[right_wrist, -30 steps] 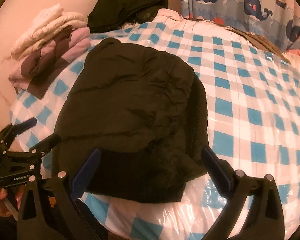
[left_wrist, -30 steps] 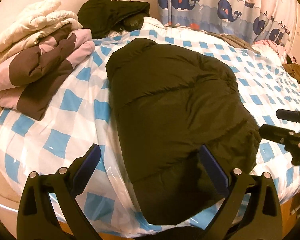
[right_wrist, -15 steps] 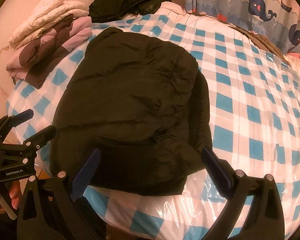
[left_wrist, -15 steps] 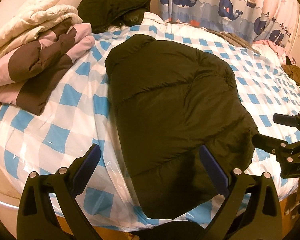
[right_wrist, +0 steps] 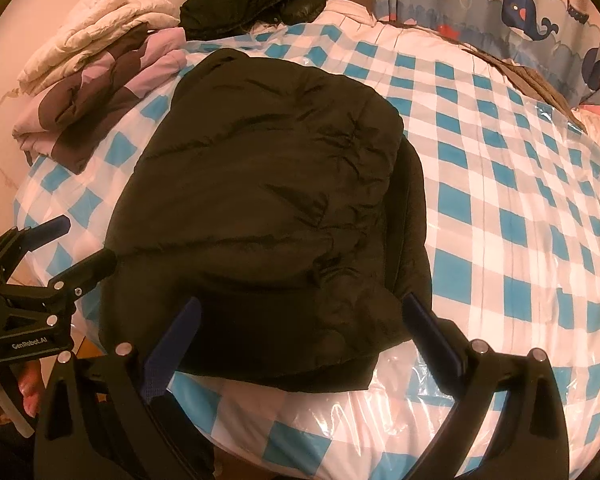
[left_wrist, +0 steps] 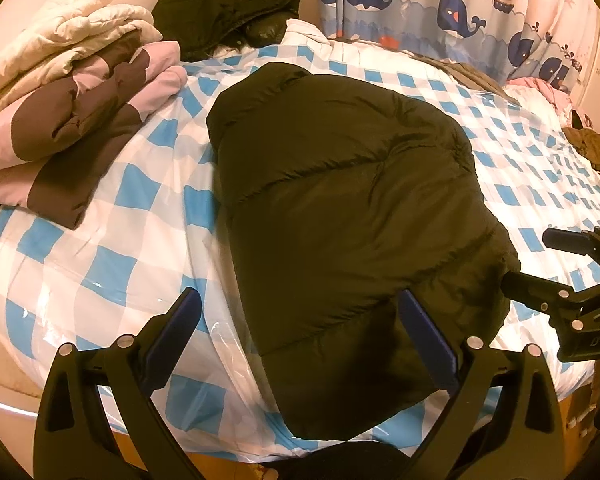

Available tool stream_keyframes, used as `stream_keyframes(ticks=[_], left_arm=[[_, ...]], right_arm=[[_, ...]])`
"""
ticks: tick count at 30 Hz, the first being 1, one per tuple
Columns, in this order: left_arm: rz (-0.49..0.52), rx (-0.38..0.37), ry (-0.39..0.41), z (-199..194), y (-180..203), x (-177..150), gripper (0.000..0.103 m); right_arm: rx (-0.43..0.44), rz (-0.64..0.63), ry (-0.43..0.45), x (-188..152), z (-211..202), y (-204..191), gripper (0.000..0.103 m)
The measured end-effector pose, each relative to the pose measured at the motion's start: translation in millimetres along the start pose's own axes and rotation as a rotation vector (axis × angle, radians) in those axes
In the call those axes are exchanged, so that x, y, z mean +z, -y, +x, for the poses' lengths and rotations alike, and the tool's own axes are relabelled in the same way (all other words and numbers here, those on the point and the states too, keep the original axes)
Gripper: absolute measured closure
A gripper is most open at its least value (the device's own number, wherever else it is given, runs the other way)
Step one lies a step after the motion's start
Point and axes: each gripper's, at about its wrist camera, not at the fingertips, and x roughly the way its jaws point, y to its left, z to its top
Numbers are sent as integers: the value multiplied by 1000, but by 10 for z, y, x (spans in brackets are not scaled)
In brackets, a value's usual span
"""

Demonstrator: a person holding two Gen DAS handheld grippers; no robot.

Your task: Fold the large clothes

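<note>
Jacket first: a dark quilted puffer, folded into a thick bundle, lies on the near half of the bed, its lower hem reaching the bed's front edge. In the right wrist view the same jacket shows a folded layer on top with a second layer sticking out along its right side and bottom.

Left gripper sits at the jacket's near left corner, its blue-padded fingers spread wide; one finger is over the checked cover and the other is over the dark fabric, and nothing is held between them. Right gripper hangs over the jacket's near hem, also wide apart and holding nothing, with the hem lying between its two fingers. In the left wrist view the right gripper appears at the jacket's right edge, one finger close against the fabric; whether it touches cannot be told.

Clear plastic sheeting covers the blue-and-white checked bedding. At the bed's far left corner rests a stack of folded coats, cream on top of pink and brown. Behind it lies a black garment, and a whale-print curtain hangs beyond the bed.
</note>
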Motion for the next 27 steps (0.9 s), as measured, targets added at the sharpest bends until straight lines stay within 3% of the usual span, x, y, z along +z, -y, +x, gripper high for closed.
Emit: stream_keyframes(ticks=[27], left_arm=[[-9,-20,-36,83,-7,-20,8]], right_arm=[[-26,-5,-21,-19,150,-12,6]])
